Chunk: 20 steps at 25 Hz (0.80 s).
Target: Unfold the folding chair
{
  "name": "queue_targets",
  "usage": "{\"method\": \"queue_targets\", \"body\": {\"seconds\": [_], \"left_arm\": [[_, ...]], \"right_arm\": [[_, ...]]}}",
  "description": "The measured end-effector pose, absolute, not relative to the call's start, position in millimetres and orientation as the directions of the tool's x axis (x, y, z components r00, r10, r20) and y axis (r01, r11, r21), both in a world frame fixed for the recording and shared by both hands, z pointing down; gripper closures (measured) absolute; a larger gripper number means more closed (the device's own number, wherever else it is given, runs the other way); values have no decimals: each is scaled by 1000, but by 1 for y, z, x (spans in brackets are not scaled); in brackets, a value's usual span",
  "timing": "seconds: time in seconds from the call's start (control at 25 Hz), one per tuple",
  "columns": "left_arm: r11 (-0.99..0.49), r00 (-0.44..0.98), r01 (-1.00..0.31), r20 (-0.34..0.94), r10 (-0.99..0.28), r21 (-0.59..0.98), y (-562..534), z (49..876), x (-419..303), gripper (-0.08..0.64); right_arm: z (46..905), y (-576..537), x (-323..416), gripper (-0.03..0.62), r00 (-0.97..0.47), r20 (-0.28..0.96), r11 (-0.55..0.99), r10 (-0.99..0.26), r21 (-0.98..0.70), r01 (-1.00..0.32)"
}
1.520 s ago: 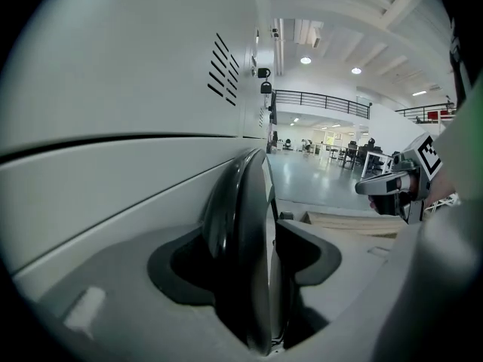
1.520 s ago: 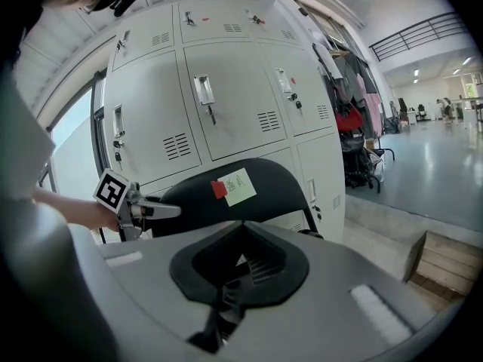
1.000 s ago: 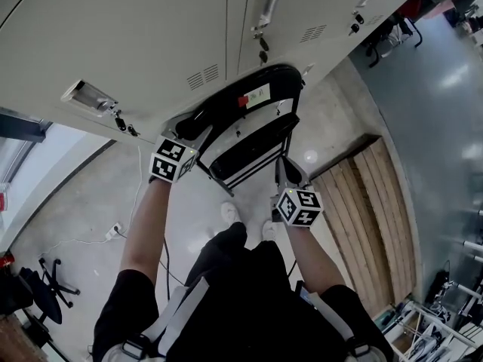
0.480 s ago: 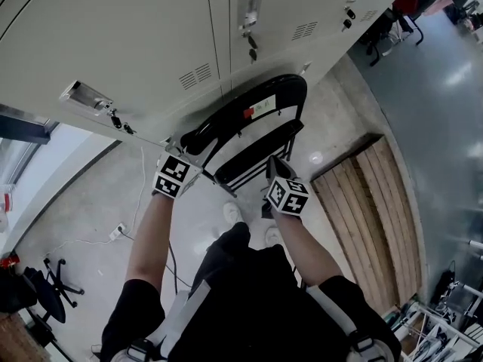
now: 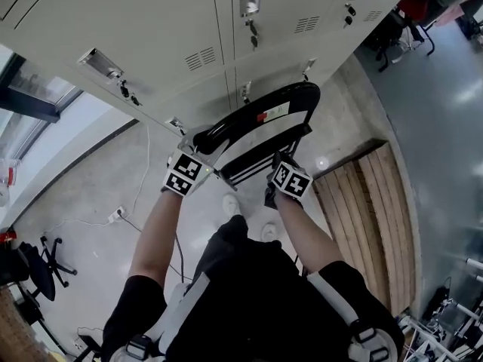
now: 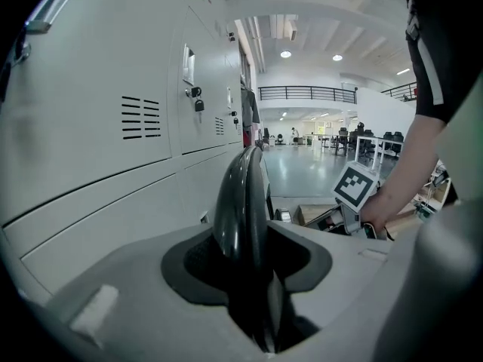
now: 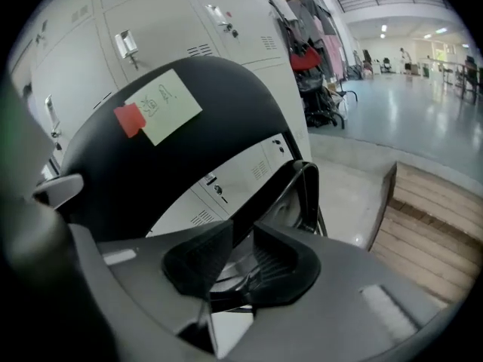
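Chair (image 5: 260, 115) looks partly unfolded: left tool (image 6: 245, 262) closing on backrest (image 6: 240, 194); right tool (image 7: 241, 266) opening, seat (image 7: 298, 191) edge between its jaws; seat not yet down.

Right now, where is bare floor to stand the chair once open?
Bare floor lies left of the chair, between the lockers and the cable. A narrower strip runs between chair and boards on the right. It is crowded at the lockers' foot and round the person's shoes.

Black folding chair (image 5: 234, 123), pale grey lockers (image 5: 151, 29).
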<state>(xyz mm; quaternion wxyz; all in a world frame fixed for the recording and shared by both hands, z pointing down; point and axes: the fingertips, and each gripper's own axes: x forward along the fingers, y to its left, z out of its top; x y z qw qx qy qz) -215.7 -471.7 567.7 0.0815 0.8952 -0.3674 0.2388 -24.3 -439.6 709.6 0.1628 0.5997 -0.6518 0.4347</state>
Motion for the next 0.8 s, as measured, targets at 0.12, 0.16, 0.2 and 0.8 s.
{"method": "queue_targets", "body": {"seconds": [0.12, 0.16, 0.2, 0.8], "left_arm": [[-708, 608, -706, 487, -628, -32, -454, 563, -204, 413], [-706, 605, -707, 489, -628, -32, -448, 562, -199, 413], [-705, 602, -709, 494, -627, -31, -442, 562, -196, 414], [-710, 603, -704, 541, -586, 16, -374, 557, -146, 430]], "right_arm": [[718, -431, -18, 452, -223, 759, -200, -611, -421, -885], [721, -427, -19, 418, -231, 764, -228, -603, -442, -868], [725, -423, -20, 384, -243, 768, -251, -593, -463, -850], [777, -392, -22, 306, -306, 850, -431, -428, -490, -758]]}}
